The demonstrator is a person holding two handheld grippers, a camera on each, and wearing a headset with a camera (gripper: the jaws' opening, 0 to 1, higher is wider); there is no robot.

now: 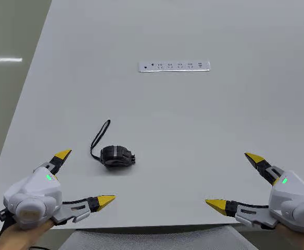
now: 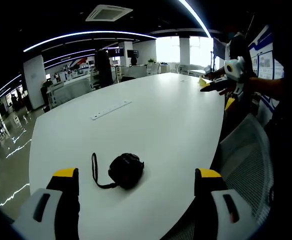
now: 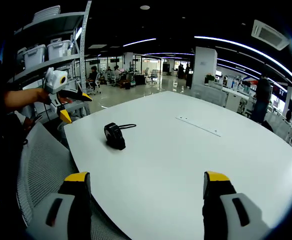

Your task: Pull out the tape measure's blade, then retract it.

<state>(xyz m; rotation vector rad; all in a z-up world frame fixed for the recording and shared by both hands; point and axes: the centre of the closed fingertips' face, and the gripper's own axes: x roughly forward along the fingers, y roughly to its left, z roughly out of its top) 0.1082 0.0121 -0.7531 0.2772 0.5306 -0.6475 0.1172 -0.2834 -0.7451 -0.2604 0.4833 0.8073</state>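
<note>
One tape measure [image 1: 117, 155], one power strip [image 1: 174, 66], two grippers [image 1: 85, 176] [image 1: 232, 179].

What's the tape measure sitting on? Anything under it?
The tape measure lies on the bare white table, its strap looped alongside. The spot beneath its case is covered.

Open-plan office: a large white conference table [image 3: 196, 160], curved ceiling light strips [image 2: 81, 36], rows of desks [image 2: 71, 87], shelving with storage bins [image 3: 48, 50].

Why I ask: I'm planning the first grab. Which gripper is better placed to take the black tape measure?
Left, probably. The left gripper, jaws open, is close to the round black tape measure, which lies between its jaws in its own view. The right gripper, also open, is far across the white table.
</note>
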